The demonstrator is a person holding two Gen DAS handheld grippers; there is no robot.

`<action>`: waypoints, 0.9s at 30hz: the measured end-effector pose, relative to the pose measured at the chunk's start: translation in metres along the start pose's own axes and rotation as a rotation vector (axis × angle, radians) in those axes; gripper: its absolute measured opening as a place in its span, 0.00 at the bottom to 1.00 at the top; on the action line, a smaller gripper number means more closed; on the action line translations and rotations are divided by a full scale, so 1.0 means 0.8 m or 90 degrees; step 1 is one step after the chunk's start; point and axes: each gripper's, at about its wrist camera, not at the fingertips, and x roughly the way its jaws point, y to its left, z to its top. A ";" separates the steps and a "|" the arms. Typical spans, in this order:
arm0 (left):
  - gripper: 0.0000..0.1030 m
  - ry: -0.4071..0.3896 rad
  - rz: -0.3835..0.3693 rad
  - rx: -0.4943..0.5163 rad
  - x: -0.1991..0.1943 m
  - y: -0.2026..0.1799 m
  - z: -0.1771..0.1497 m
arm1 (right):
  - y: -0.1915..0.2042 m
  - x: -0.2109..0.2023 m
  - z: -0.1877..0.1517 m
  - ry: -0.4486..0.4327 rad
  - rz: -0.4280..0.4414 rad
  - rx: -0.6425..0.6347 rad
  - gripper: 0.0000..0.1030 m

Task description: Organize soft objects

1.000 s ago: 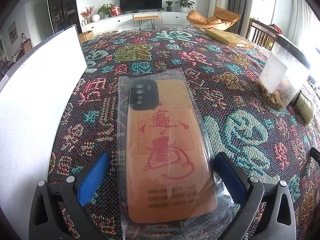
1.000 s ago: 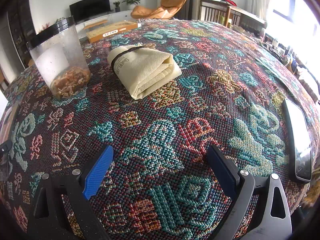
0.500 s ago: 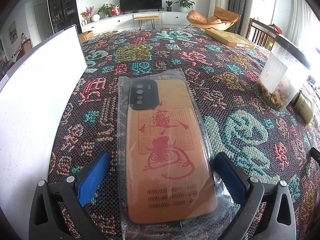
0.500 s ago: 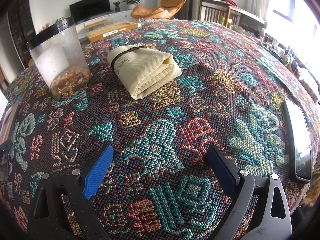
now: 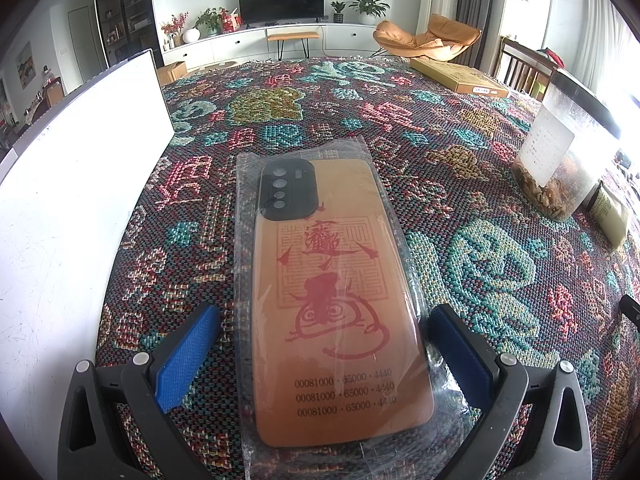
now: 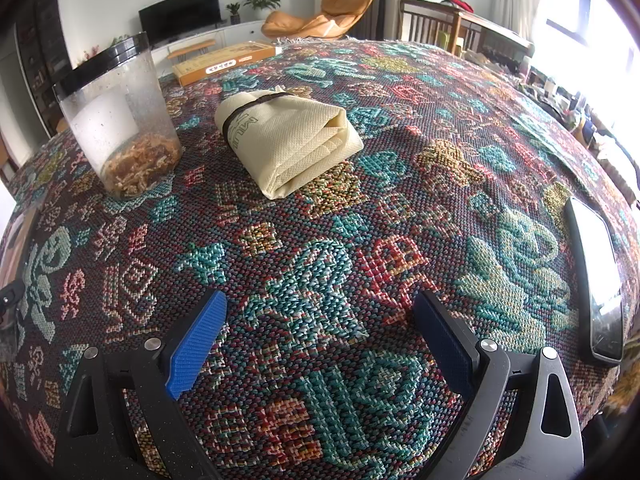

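An orange phone case (image 5: 336, 296) with red print and a black camera block lies flat in a clear plastic sleeve on the patterned cloth. My left gripper (image 5: 324, 320) is open, its blue pads on either side of the case's near half, apart from the case itself. In the right wrist view a folded cream fabric bag (image 6: 286, 140) with a dark band rests further up the table. My right gripper (image 6: 320, 312) stands open over bare cloth, well short of the bag, nothing between its pads.
A white board (image 5: 72, 184) runs along the table's left side. A clear jar (image 6: 120, 120) with a black lid and dried bits stands left of the bag. A flat cardboard box (image 6: 224, 62) lies at the far edge. A black phone (image 6: 596, 280) lies at right.
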 end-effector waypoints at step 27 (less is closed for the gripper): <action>1.00 0.000 0.000 0.000 0.000 0.000 0.000 | 0.003 -0.001 0.001 0.000 0.000 0.000 0.93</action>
